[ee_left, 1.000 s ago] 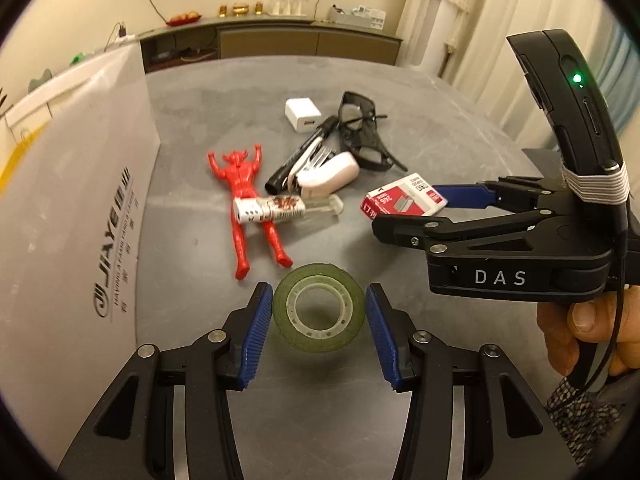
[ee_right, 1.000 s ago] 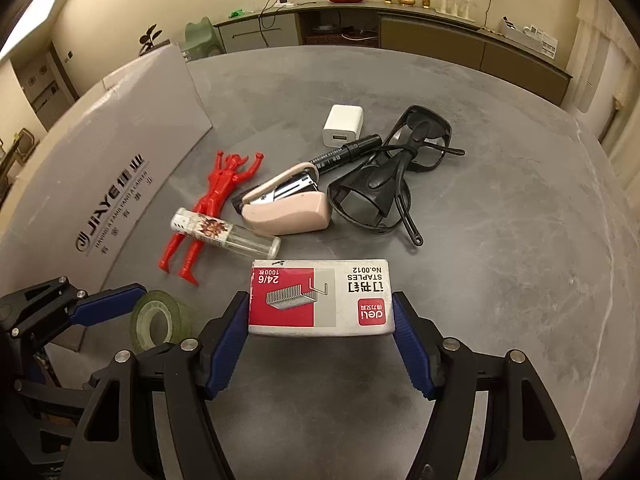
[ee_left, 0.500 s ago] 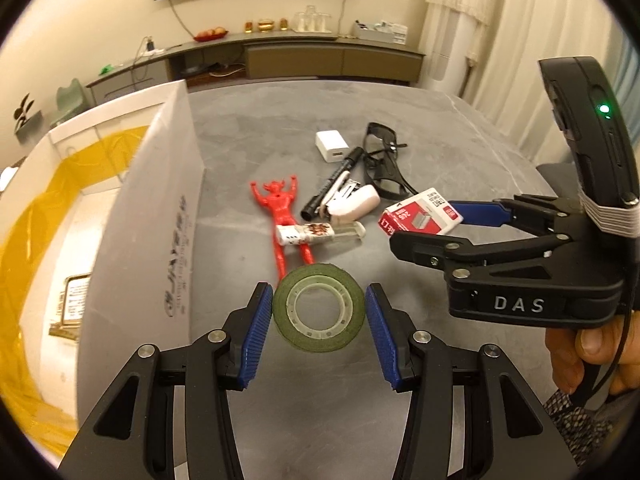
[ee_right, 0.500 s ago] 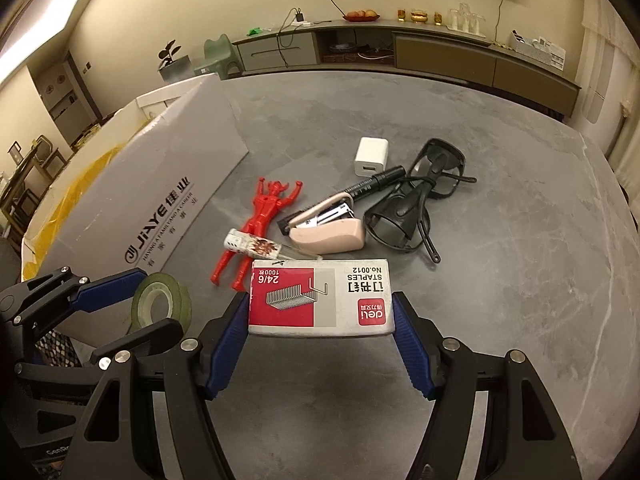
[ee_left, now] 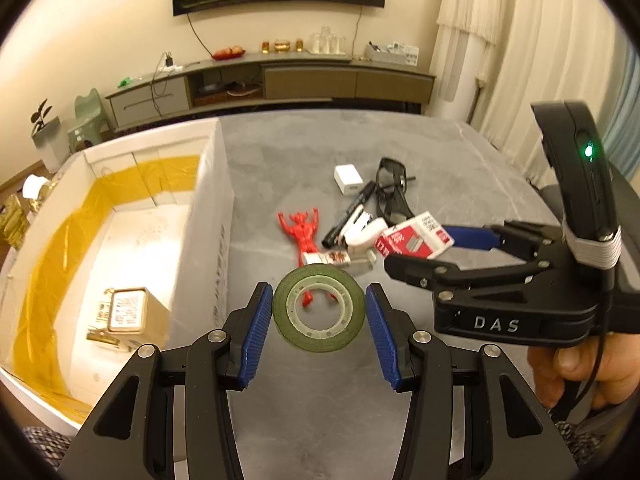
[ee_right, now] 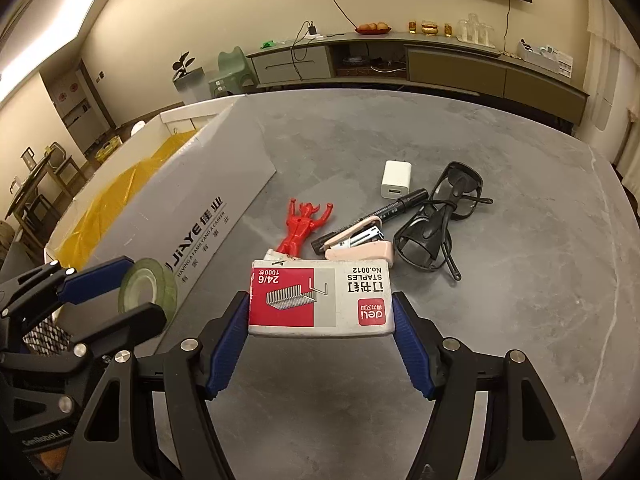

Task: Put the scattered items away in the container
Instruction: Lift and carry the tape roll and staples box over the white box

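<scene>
Tape [ee_left: 319, 311] is clamped between your left gripper [ee_left: 319, 312] pads, off the table [ee_left: 460, 160] now; a second ago it sat low over the surface, since then it has come up and the view has swung toward the box [ee_left: 208, 216]; box interior with the yellow liner [ee_left: 52, 248] is now in sight, which it wasn't a second ago. Staples [ee_right: 320, 300] are pinched end to end in your right gripper [ee_right: 320, 312], also lifted; both grips look unchanged across the frames, no slip visible.

Meaning: both picks are done, you're in the carry phase; box sits to the left of the tape, its near wall between the tape and the interior, so my read is you need a bit more clearance before crossing the rim. A carton [ee_left: 128, 314] already lies on the box floor; aim beside it.

Still on the table, clustered beyond the grippers: red figure [ee_right: 304, 224], stapler [ee_right: 360, 246], marker [ee_right: 400, 206], charger [ee_right: 396, 185], glasses [ee_right: 440, 216], small tube [ee_left: 332, 258] lying across the figure's legs.

Risk, as I judge it: tape is held on its curved edge, could roll out if you tilt hard; release low inside the box.
</scene>
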{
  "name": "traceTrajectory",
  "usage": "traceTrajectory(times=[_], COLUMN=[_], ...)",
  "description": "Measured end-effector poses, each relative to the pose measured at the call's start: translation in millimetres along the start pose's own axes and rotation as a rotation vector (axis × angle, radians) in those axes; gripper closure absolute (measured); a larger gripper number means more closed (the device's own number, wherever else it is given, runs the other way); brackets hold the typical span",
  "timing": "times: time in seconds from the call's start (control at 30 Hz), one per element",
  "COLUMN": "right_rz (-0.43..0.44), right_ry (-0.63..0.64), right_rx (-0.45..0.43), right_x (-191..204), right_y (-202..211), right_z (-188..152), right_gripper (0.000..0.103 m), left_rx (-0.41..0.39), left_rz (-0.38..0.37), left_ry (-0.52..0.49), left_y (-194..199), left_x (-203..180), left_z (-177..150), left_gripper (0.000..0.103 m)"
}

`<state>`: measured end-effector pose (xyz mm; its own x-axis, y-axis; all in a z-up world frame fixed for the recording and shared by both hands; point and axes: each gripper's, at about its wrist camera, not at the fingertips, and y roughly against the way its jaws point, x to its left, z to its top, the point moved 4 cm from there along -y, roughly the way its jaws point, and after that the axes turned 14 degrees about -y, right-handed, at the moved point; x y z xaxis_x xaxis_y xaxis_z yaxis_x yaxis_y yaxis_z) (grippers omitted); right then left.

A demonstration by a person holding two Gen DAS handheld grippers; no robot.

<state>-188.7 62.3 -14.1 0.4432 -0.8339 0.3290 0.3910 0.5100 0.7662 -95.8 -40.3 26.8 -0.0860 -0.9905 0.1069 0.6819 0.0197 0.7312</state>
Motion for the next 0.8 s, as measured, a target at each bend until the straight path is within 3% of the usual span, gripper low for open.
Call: traceTrajectory(times=[0.8], right_rz=[0.117], right_ry=[0.007], right_rx=[-0.099], right_x=[59], right_y=[25], right_z=[18], right_gripper=[0.033], left_rx=[-0.12], left_rz=[0.064], left_ry=[0.134], left_y=[55], left_x=[75], left_z=[9], left_gripper=[0.053])
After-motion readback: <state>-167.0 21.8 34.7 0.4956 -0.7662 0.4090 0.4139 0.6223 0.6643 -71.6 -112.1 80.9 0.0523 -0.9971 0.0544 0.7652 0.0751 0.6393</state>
